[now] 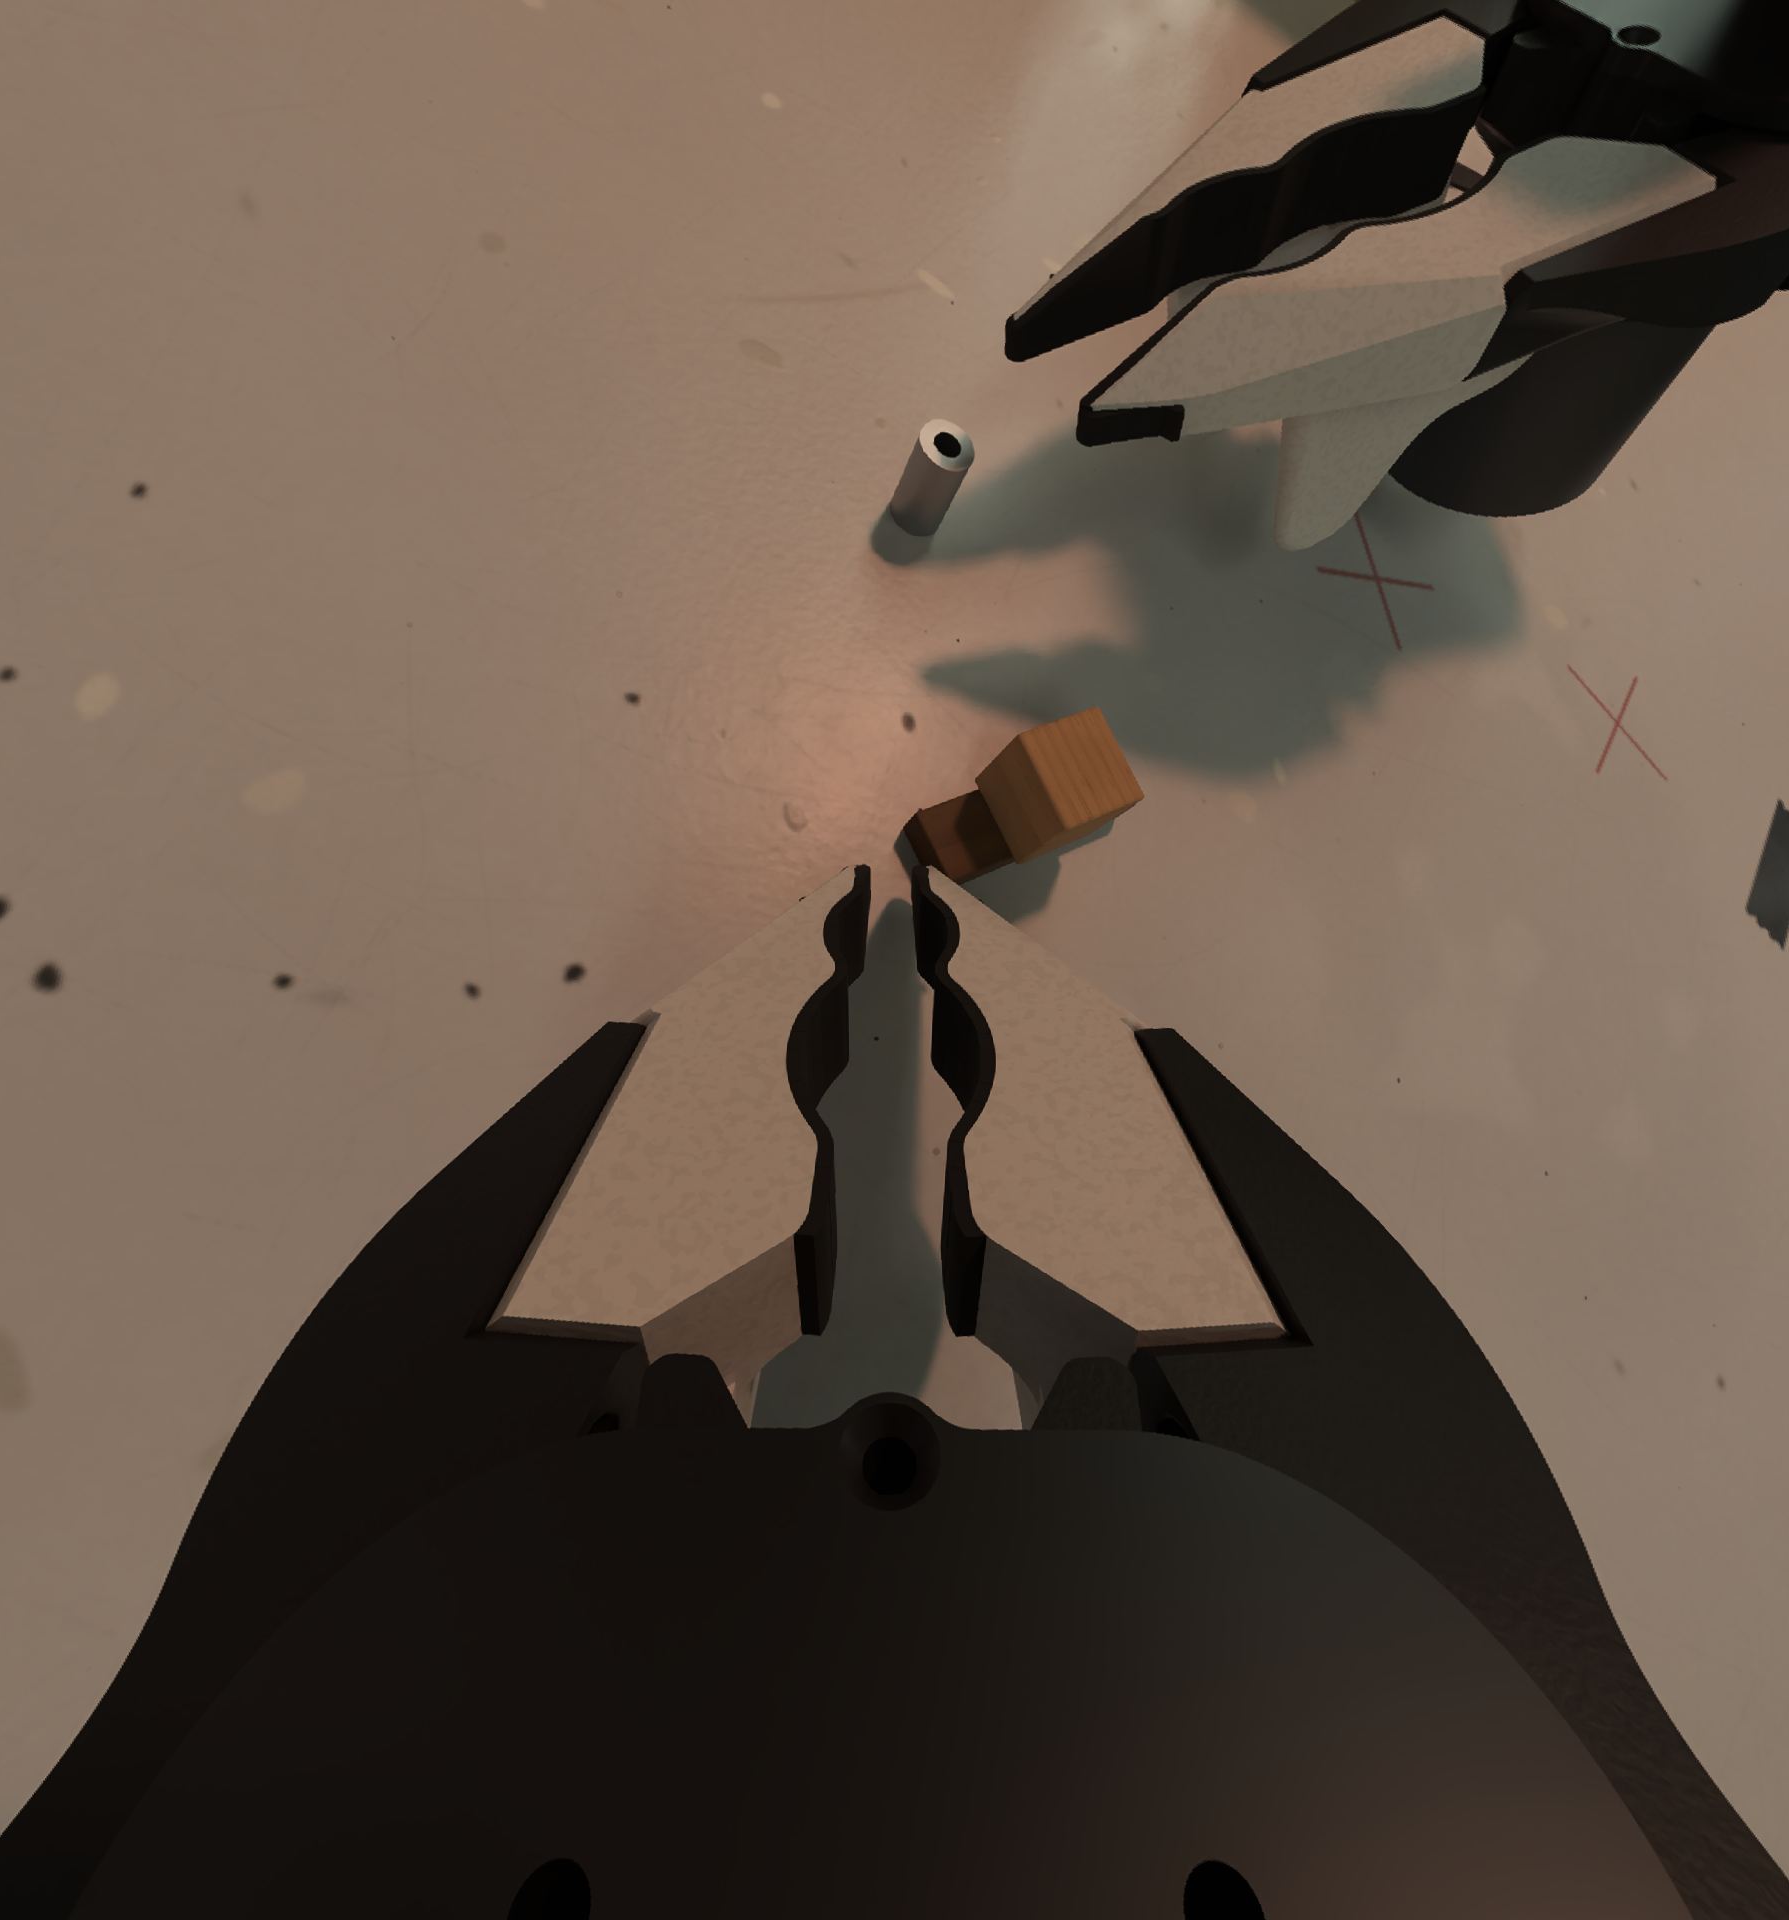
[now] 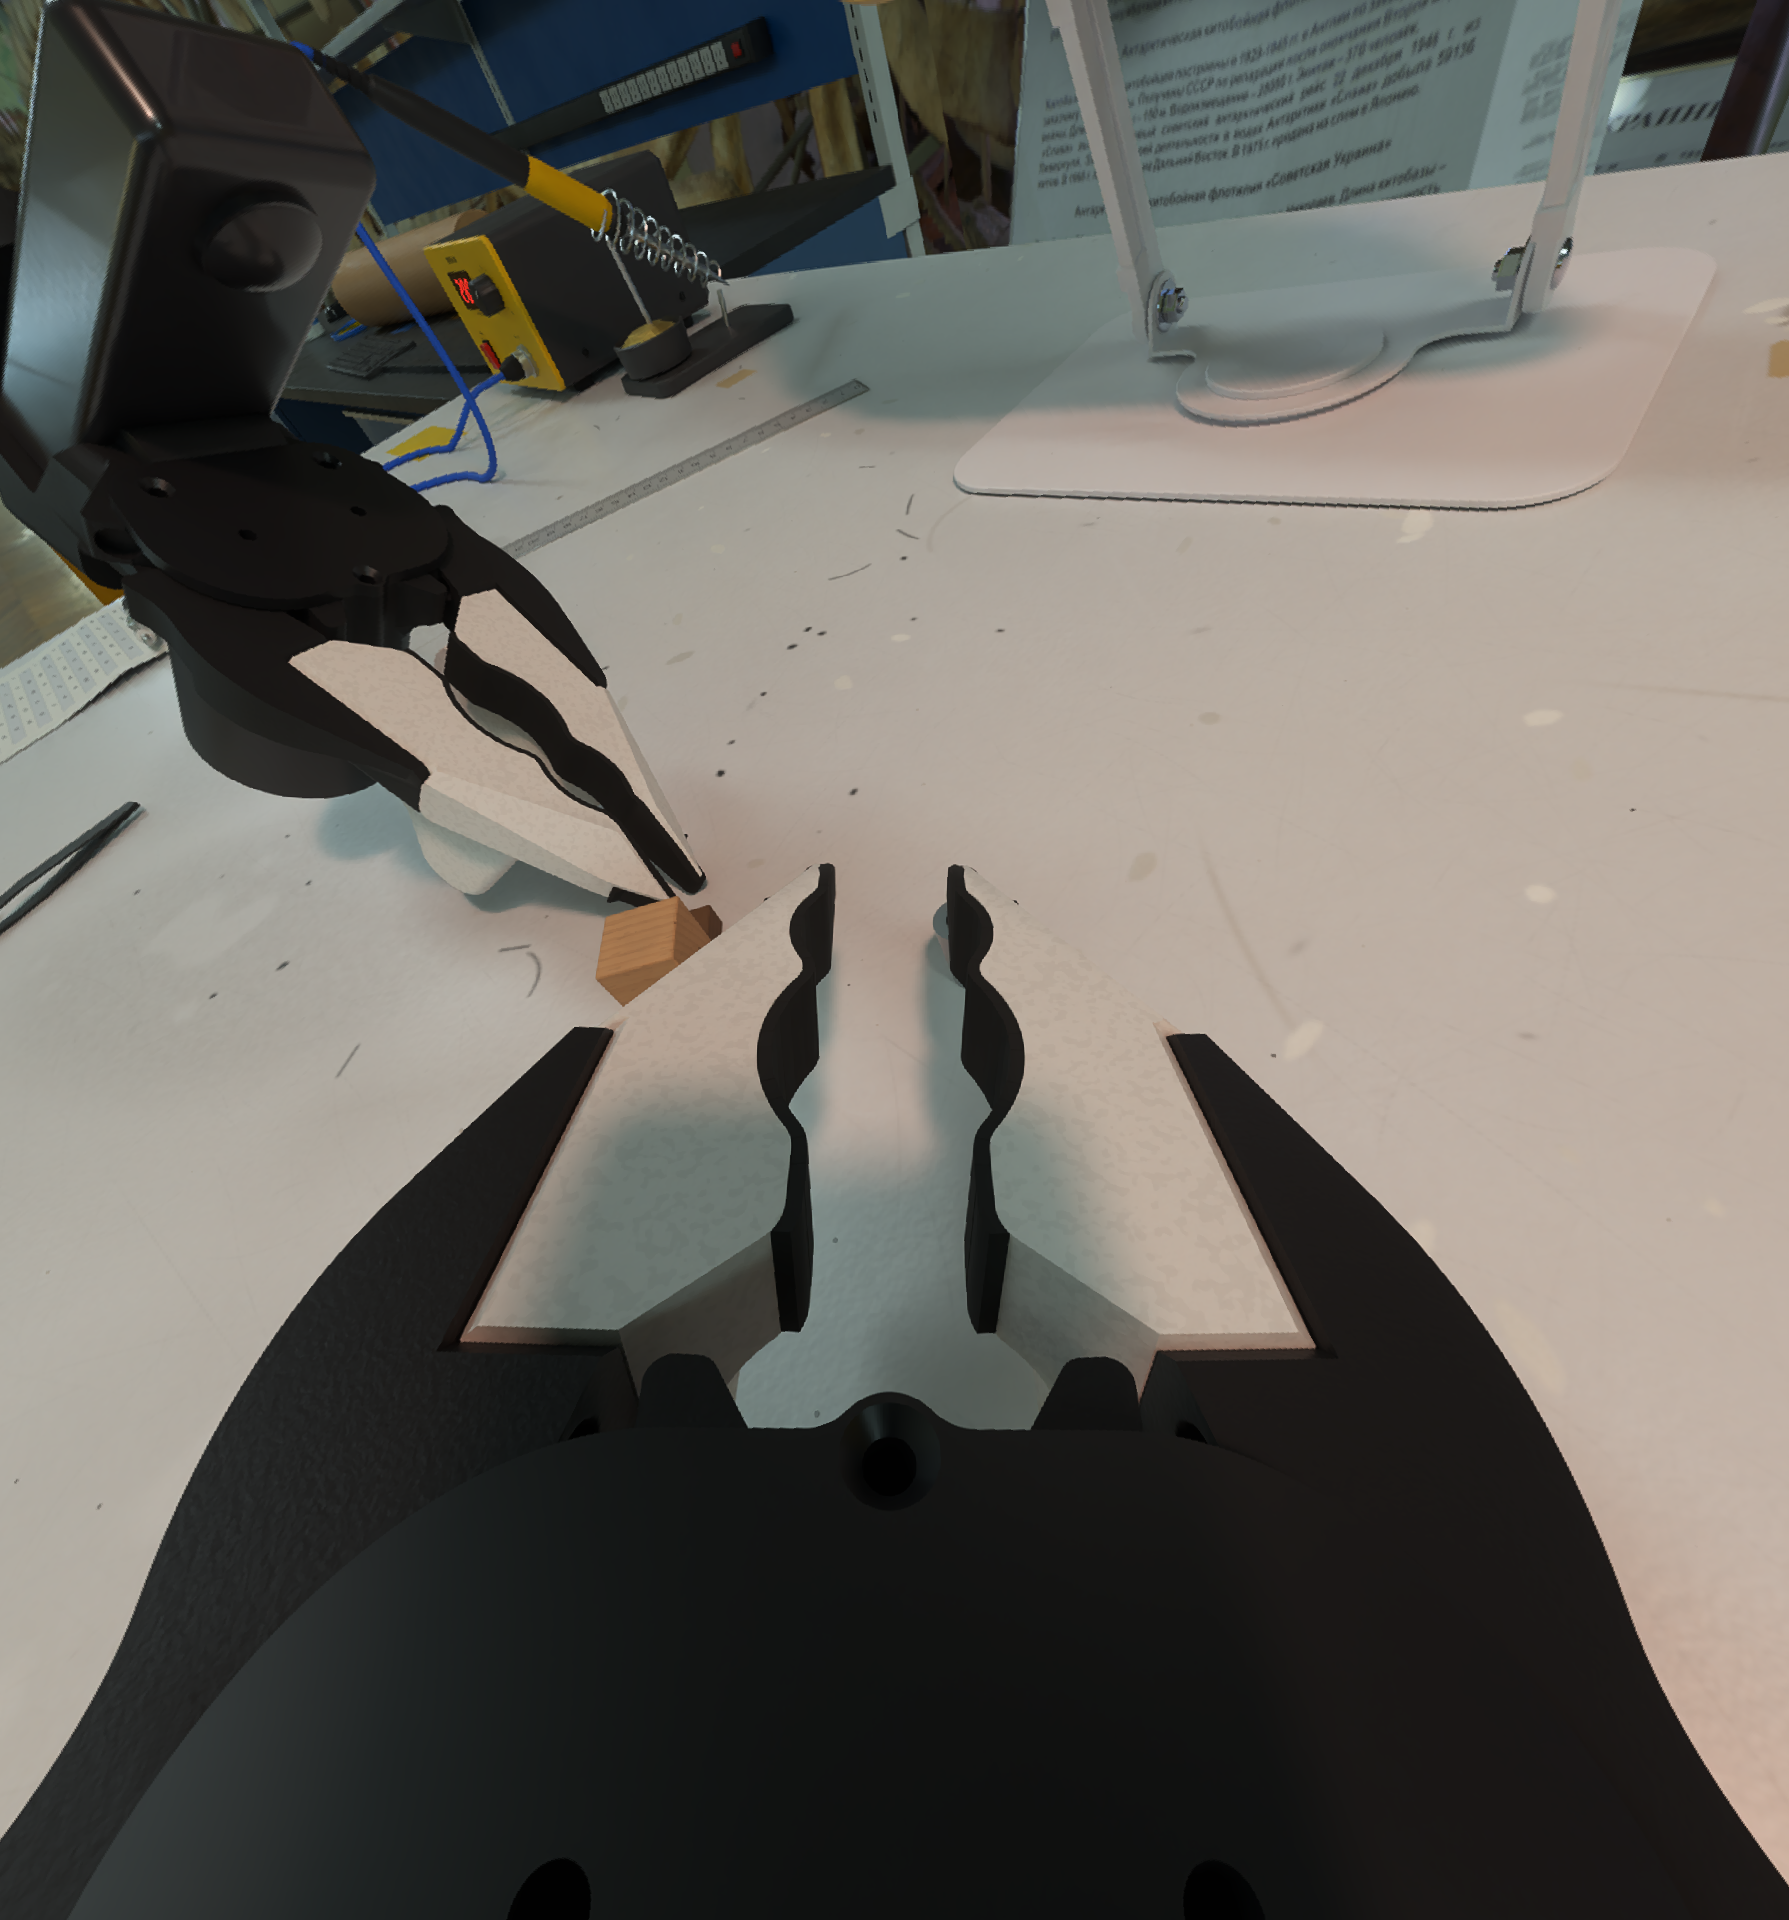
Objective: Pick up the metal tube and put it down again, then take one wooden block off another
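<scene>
The left gripper (image 1: 890,873) hangs over the worktable (image 1: 350,520) with its jaws nearly together, a narrow gap between the tips and nothing held. Just beyond its right fingertip sits the dark wooden block (image 1: 957,836), resting on the surface, with the lighter wooden block (image 1: 1061,784) stacked on it at an offset and tilted. Farther on, the metal tube (image 1: 929,490) stands upright and free, well apart from the blocks. The right gripper (image 1: 1072,379) hovers beyond, near the tube, jaws apart and empty. In the right wrist view, the tube is only a sliver (image 2: 940,923) beside that gripper's right fingertip. Behind, a steel ruler (image 2: 682,473), a white lamp base (image 2: 1337,416) and a yellow soldering station (image 2: 516,301) occupy the far table.
</scene>
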Motion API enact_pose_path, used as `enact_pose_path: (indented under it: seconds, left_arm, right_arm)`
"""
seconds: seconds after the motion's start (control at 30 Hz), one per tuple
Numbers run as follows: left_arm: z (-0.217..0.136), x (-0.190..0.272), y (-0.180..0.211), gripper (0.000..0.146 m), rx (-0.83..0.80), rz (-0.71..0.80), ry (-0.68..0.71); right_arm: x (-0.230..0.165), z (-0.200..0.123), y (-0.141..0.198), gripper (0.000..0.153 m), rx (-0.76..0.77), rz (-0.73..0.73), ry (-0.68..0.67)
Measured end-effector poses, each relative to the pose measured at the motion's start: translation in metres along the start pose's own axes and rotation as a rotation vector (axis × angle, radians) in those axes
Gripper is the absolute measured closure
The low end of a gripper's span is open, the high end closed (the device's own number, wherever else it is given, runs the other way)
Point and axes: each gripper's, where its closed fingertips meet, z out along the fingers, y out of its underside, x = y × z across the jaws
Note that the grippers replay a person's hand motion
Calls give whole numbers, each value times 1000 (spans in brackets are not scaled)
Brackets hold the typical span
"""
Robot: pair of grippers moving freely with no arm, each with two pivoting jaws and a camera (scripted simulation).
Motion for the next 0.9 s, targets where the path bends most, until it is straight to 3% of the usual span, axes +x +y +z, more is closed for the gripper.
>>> enact_pose_path:
  seconds: [0.33,0.5,0.6,0.9]
  left_arm:
    - [1,0,1,138,-7,73,-67]
    - [0,0,1,138,-6,57,-50]
    - [1,1,1,138,-8,80,-69]
    - [1,2,2,137,-12,148,-127]
  right_arm:
    - [1,0,0,131,-1,1,11]
    - [6,5,7,131,-76,53,21]
    - [10,10,12,110,-149,82,31]
    - [11,18,19,106,-296,-155,95]
